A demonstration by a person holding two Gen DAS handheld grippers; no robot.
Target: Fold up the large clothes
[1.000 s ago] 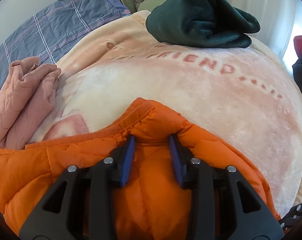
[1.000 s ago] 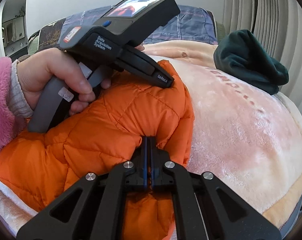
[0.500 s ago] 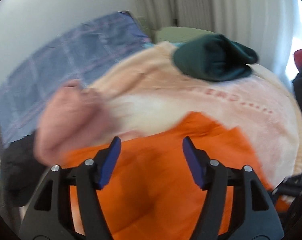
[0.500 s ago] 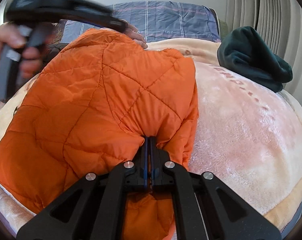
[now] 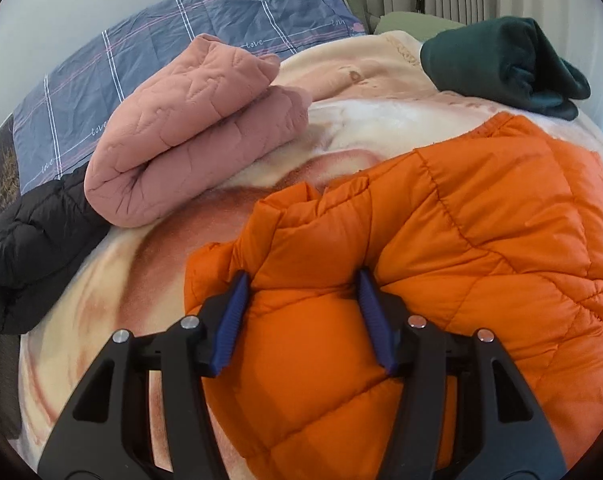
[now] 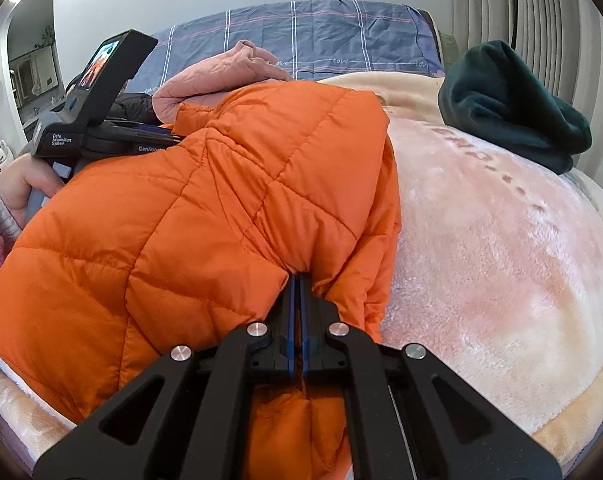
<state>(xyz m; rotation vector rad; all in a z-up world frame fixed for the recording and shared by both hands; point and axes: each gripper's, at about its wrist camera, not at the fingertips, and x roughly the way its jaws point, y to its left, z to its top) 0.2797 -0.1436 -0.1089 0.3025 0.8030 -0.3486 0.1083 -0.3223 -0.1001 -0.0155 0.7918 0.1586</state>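
An orange quilted puffer jacket point(image 5: 461, 240) lies bunched on a peach fleece blanket point(image 5: 121, 280). My left gripper point(image 5: 301, 284) is open, its blue pads either side of a puffy fold at the jacket's left edge. My right gripper point(image 6: 299, 280) is shut on a pinch of the orange jacket point(image 6: 221, 220) near its right edge. The left gripper's handle point(image 6: 97, 120) and the hand holding it show at the left of the right wrist view, behind the jacket.
A folded pink quilted garment point(image 5: 193, 128) and a black puffer point(image 5: 33, 248) lie at the left. A folded dark green garment point(image 5: 505, 64) sits at the back right. A blue checked sheet point(image 5: 181, 28) covers the far side. Curtains hang at the right.
My left gripper opened, lifted off the jacket, swung left and came down at its left edge. The jacket was folded over toward the left. My right gripper kept its pinch.
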